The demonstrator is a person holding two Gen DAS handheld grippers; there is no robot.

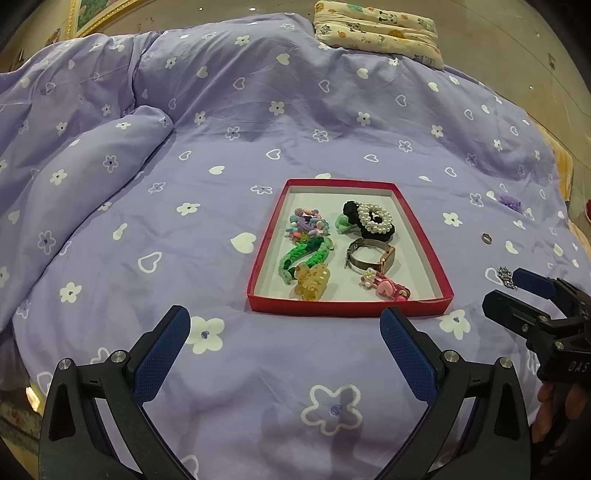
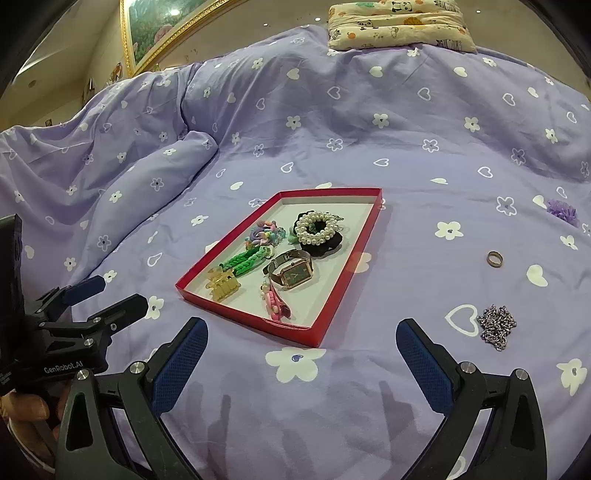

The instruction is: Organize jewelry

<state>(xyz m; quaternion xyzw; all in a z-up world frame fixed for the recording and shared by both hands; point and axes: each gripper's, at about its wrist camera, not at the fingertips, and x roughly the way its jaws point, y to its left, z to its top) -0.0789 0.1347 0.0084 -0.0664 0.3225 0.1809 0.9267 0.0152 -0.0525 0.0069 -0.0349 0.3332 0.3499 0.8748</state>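
Note:
A red tray (image 1: 258, 254) (image 2: 343, 291) lies on the purple bedspread. It holds a pearl scrunchie (image 1: 373, 218) (image 2: 317, 227), a watch (image 1: 371, 254) (image 2: 295, 273), a green braided band (image 1: 303, 254) (image 2: 243, 262), a yellow claw clip (image 1: 312, 284) (image 2: 223, 286), a pink clip (image 1: 388, 288) (image 2: 275, 306) and colourful beads (image 1: 306, 225) (image 2: 264, 234). Outside the tray lie a silver chain (image 2: 495, 326) (image 1: 505, 275), a ring (image 2: 494, 258) (image 1: 486, 238) and a purple flower piece (image 2: 563, 212) (image 1: 510, 202). My left gripper (image 1: 284, 332) is open and empty in front of the tray. My right gripper (image 2: 301, 350) is open and empty, with the chain to its right.
A patterned pillow (image 1: 380, 29) (image 2: 399, 26) lies at the far end of the bed. A rumpled fold of duvet (image 1: 85, 166) rises at the left. A gold picture frame (image 2: 147, 33) hangs behind. The bed edge drops off at the right (image 1: 565, 177).

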